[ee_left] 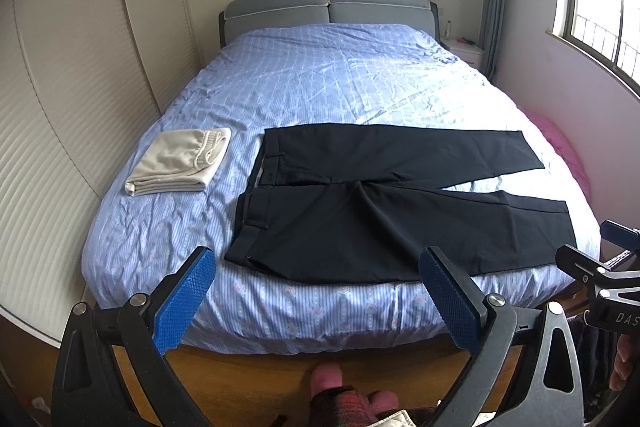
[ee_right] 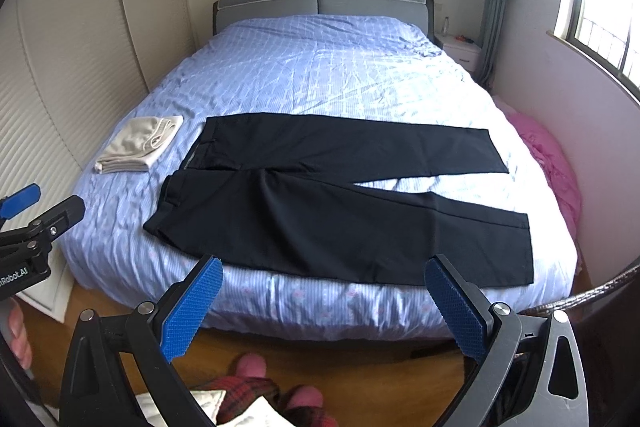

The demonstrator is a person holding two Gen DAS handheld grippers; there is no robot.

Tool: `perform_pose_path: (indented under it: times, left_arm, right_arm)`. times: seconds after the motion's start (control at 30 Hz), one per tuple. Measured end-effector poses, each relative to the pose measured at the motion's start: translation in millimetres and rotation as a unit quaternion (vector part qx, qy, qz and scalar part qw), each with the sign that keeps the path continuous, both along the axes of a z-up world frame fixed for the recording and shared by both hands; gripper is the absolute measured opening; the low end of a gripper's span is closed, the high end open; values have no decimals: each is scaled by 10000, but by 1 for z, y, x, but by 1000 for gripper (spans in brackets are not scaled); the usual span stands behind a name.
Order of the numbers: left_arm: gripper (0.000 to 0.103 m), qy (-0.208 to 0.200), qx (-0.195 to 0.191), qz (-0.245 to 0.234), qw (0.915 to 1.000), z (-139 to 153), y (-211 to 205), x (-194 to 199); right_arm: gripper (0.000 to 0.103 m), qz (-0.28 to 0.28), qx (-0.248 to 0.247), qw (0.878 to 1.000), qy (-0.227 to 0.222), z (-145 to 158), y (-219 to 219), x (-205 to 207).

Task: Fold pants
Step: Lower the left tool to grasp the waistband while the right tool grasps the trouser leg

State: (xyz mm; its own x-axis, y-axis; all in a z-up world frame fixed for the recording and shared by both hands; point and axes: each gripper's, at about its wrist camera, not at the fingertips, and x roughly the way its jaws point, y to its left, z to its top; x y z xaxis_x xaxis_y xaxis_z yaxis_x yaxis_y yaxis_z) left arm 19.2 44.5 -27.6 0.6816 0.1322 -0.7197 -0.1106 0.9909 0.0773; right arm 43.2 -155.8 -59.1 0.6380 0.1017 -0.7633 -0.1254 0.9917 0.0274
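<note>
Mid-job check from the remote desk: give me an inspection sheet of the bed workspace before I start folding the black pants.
Surface: bed with a blue patterned cover, wrinkled.
Job's things: black pants lie flat and unfolded near the foot edge, waistband to the left, the two legs spread apart to the right.
Clutter: folded cream garment lies left of the pants, apart from them.
Grippers: left hand-held gripper is open, holds nothing and hovers short of the bed; right hand-held gripper likewise.
Cables: nothing seen.
Surroundings: grey headboard, white nightstand, window on the right, pink bedding between bed and wall, wooden floor.
</note>
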Motion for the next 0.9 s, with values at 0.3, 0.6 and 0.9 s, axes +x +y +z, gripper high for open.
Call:
perform_pose_path:
  times: [0.3,0.6,0.9]
  left_arm:
    - [103,560,-355,323,9973,-60,71,39]
    - [102,1398,-357,48,9895,-160,114,114]
    - [97,2521,-1055,438,9609,-276,157,163]
  right_arm:
    - [102,106,267,9983,515,-50,37,42]
    - [102,-412,538,9883,1366,-147,62,108]
    - [99,-1374,1351,9513,2407,-273,65,144]
